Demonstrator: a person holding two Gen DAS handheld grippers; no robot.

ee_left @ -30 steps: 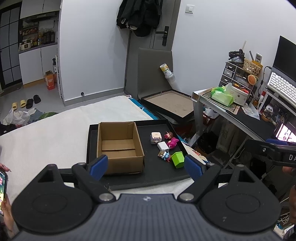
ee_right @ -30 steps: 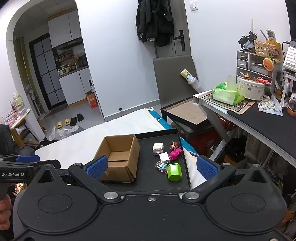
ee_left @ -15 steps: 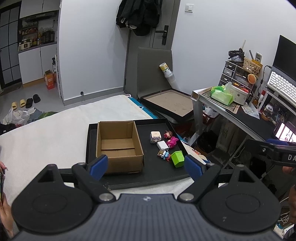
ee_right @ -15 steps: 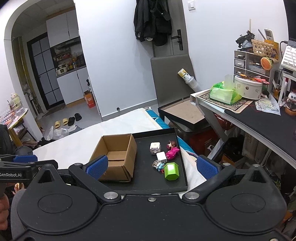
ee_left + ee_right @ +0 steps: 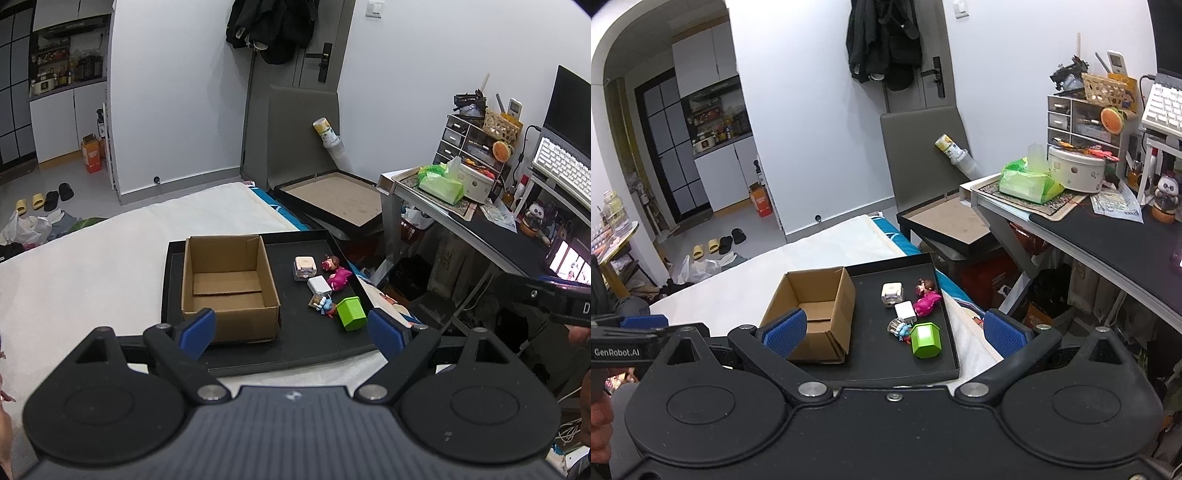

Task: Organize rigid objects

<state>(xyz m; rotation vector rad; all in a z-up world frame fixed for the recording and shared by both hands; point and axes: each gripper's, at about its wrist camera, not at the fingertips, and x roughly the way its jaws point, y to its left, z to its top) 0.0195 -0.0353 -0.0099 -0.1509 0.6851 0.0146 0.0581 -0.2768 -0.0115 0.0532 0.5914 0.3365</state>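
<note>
Little has shifted since the earlier frames: both grippers hover short of the tray (image 5: 258, 354), jaws wide, nothing held.
Box (image 5: 229, 288) fills the tray's left side; toys (image 5: 916, 317) cluster along its right edge, ahead of the right gripper (image 5: 894, 332), which looks nearer than the left gripper (image 5: 291, 328).

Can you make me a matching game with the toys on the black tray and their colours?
Things:
1. house-shaped toy
2. pig figure
3. cardboard box
4. charger cube

Colours:
A. brown
B. white
C. green
D. pink

Right pairs: 1-C, 2-D, 3-A, 4-B.

All four sit on the black tray, the toys to the right of the box.
</note>
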